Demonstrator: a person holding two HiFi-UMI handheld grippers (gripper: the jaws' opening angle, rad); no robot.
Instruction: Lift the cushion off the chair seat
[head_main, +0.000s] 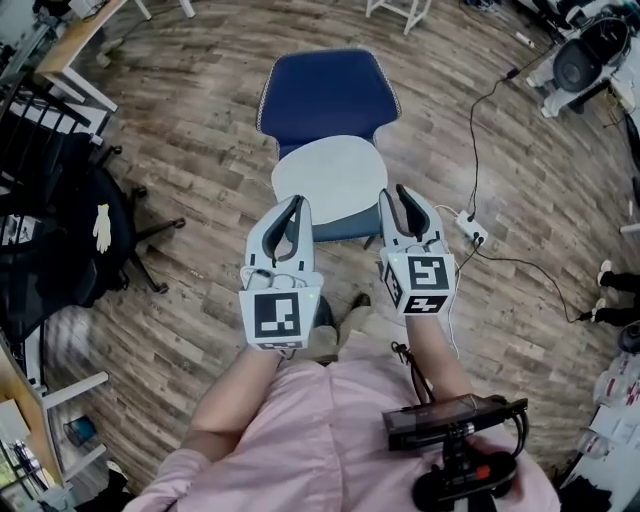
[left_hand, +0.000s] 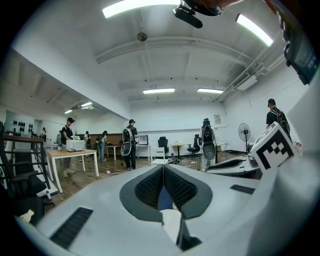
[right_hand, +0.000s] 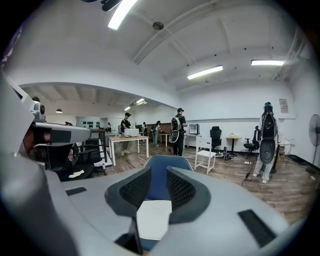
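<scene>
1. Cushion (head_main: 335, 175) lies flat on the seat of the chair (head_main: 325, 95), pale against the blue. Judging by that, no part of the lift is done yet.
2. Left to do: take hold of the cushion at the chair's front edge and raise it clear of the seat (the whole task, really).
3. Left gripper (head_main: 296, 203) hangs at the chair's front left corner, over the cushion's near edge. Its jaws are closed tip to tip with nothing caught between them — only a sliver of cushion and blue chair shows through the gap lower down.
4. Right gripper (head_main: 393, 193) is at the chair's front right corner, jaws parted a moderate way and empty. Its own view shows the cushion between them, with the chair's back beyond.
5. Whether either gripper touches the cushion I cannot tell.
</scene>
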